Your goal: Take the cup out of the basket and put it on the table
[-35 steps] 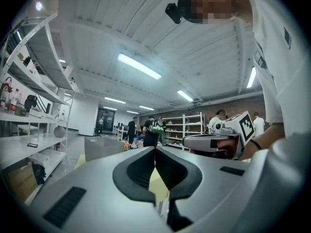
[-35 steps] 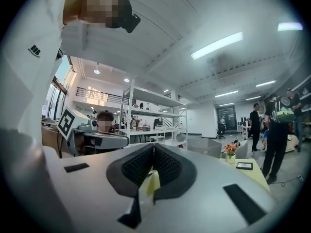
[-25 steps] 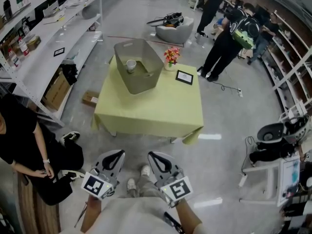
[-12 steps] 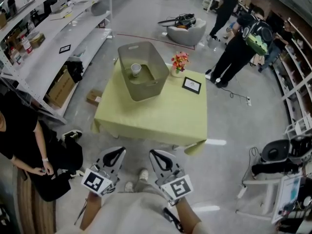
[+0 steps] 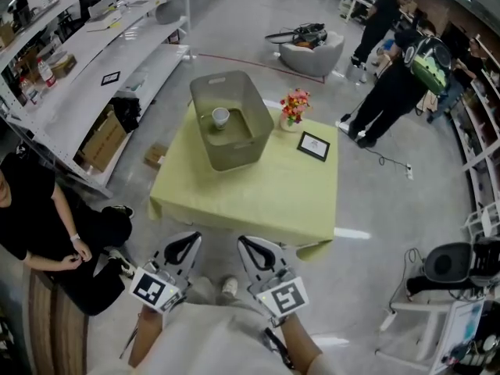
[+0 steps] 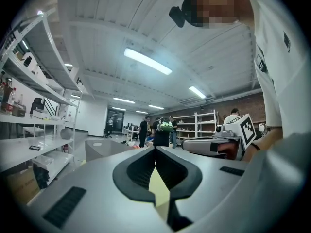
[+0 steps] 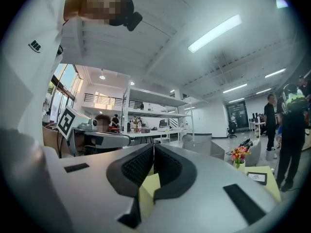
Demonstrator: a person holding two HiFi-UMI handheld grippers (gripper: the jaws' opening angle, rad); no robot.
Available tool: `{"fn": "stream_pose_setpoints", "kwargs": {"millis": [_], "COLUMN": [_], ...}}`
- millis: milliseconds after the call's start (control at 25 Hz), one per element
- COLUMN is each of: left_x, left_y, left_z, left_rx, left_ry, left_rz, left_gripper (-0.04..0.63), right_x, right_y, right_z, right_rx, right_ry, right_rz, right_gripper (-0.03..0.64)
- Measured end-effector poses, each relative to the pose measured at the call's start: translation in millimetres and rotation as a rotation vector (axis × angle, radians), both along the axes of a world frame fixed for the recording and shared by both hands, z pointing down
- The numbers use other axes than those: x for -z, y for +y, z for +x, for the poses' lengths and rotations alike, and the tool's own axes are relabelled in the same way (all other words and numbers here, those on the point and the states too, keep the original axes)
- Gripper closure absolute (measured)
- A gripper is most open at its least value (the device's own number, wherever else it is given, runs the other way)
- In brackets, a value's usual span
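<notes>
Toward upper centre, the white cup point(image 5: 221, 116) is seen inside the basket point(image 5: 234, 153), well beyond left gripper point(image 5: 184, 242) and right gripper point(image 5: 247, 245). Both are closed, empty.

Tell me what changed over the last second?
The person has stepped toward the table, so it looks nearer in the head view. Nothing was grabbed or let go. The left gripper and right gripper stay shut and empty; the cup still stands in the basket.

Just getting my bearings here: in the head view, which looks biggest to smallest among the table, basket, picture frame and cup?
1. table
2. basket
3. picture frame
4. cup
All four sit at a similar distance from the camera, so the order seems safe.
</notes>
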State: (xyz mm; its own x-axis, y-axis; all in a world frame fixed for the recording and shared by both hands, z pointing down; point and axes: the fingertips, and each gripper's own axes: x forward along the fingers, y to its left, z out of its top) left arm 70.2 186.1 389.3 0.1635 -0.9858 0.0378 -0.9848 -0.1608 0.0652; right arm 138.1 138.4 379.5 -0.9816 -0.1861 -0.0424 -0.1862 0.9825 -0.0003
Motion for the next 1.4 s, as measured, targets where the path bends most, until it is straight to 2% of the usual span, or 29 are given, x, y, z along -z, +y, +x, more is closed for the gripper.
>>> {"fn": "stream_pose_setpoints", "kwargs": {"millis": [520,1400], "left_x": [-8,-20], "left_y": [-69,-192], "left_z": [-48,-176], "left_rx": [0.014,-0.083], "left_ry": [0.007,0.021], "left_rz": [0.013,-0.002], "left_gripper": [0.586,0.586], "right_x": [-10,-22], "right_y": [-70,-185], "right_z": [-51,-180], "right_rx": [0.011,-0.063], "right_ry": [0.008,0.052], "right_rz": [-0.007,-0.034], "right_gripper": [0.607,0.607]}}
